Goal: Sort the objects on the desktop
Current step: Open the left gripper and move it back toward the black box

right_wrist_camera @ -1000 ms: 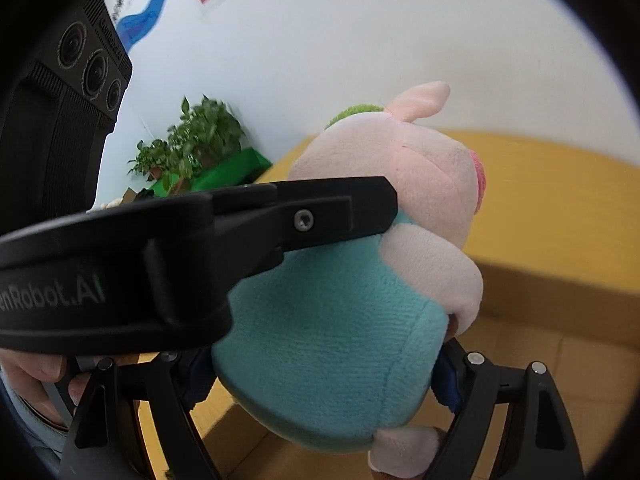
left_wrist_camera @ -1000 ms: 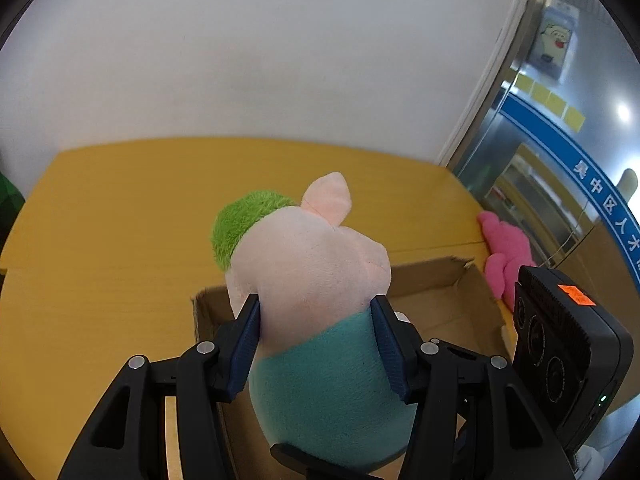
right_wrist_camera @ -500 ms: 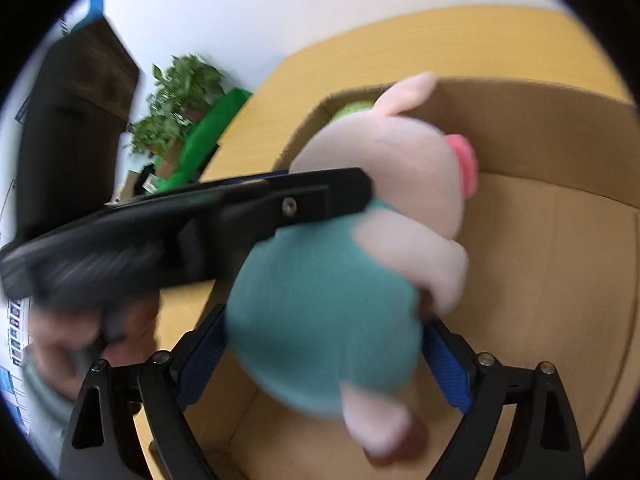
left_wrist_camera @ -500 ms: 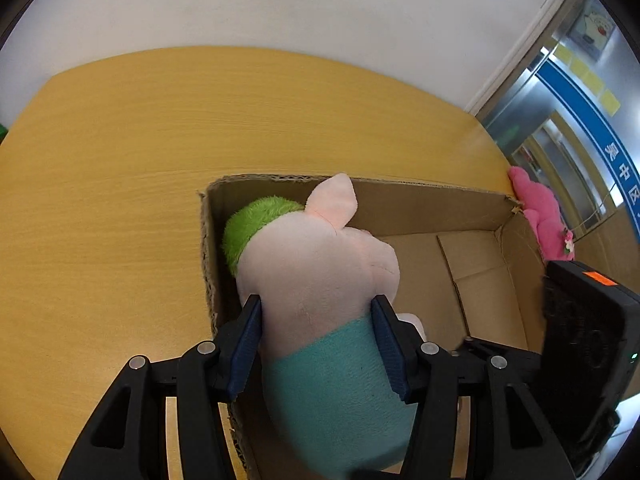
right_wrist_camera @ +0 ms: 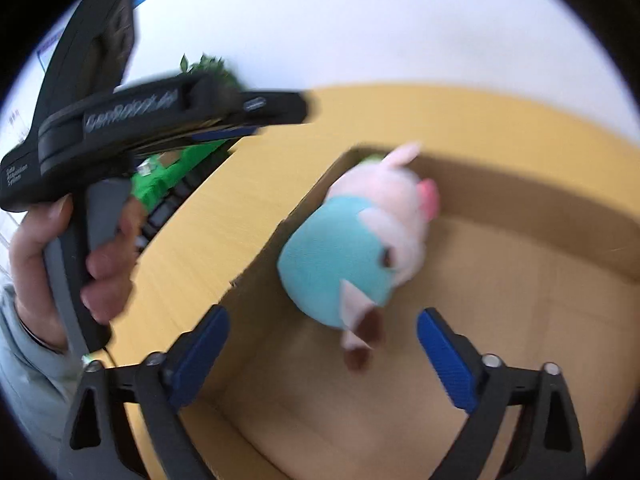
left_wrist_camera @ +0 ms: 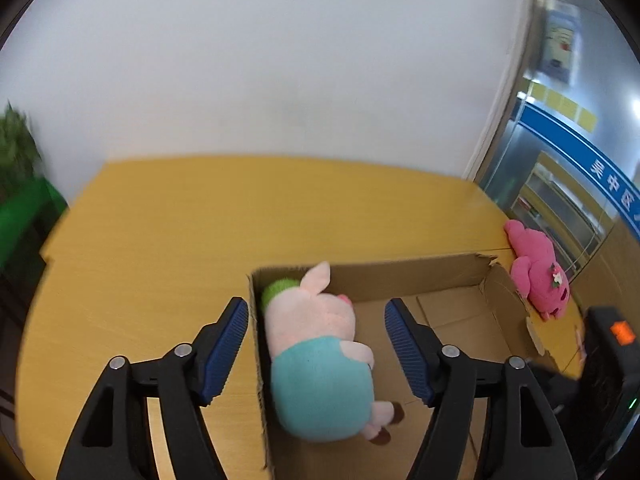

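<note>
The pink plush pig in teal clothes (left_wrist_camera: 320, 356) lies inside the brown cardboard box (left_wrist_camera: 420, 276), apparently against its left wall. Left claw (left_wrist_camera: 316, 354) and right claw (right_wrist_camera: 322, 354) are both opening, gripping nothing; bare yellow tabletop (left_wrist_camera: 160, 248) spreads left.

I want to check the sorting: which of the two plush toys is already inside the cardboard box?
The pig plush in the teal outfit lies inside the cardboard box; the all-pink plush lies outside it on the table.
</note>
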### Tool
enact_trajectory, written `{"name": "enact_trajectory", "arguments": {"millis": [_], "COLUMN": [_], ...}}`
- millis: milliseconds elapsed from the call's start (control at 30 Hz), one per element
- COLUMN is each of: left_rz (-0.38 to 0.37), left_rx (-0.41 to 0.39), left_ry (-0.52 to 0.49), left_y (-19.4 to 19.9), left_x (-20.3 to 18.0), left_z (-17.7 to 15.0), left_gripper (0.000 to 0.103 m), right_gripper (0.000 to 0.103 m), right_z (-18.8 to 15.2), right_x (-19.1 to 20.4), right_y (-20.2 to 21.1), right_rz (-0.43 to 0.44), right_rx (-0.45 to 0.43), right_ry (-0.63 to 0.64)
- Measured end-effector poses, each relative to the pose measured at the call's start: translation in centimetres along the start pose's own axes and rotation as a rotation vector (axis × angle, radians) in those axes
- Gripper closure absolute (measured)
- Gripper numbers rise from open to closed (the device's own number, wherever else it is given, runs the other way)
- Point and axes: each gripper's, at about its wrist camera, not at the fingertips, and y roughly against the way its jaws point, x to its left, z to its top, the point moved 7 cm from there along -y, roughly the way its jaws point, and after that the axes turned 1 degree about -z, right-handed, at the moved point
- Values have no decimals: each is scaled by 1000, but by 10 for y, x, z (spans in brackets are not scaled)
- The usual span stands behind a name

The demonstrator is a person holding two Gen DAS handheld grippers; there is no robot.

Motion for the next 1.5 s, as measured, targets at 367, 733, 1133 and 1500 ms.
{"name": "enact_trajectory", "arguments": {"millis": [367,733,1133,1500], "left_rz": [174,57,122,153], "left_rx": [-295,-301,-269,-126], "left_ry": [-150,-8,-79,-37], "left_y": [155,186,194,97], "left_x": [-96,-147,-172,-88], "left_z": [-96,-164,-182,-202], "left_gripper": [5,46,14,13], "right_gripper": [1,76,10,9], "right_z": [-73,-148,-173,-178], "right_x": [-20,-48,-79,-91], "right_y": [145,217,253,190], "right_rz": [-231,-296,-222,-324], "right_rx": [-240,-285,-309,-218], "right_ry": [17,-87,-123,-210]}}
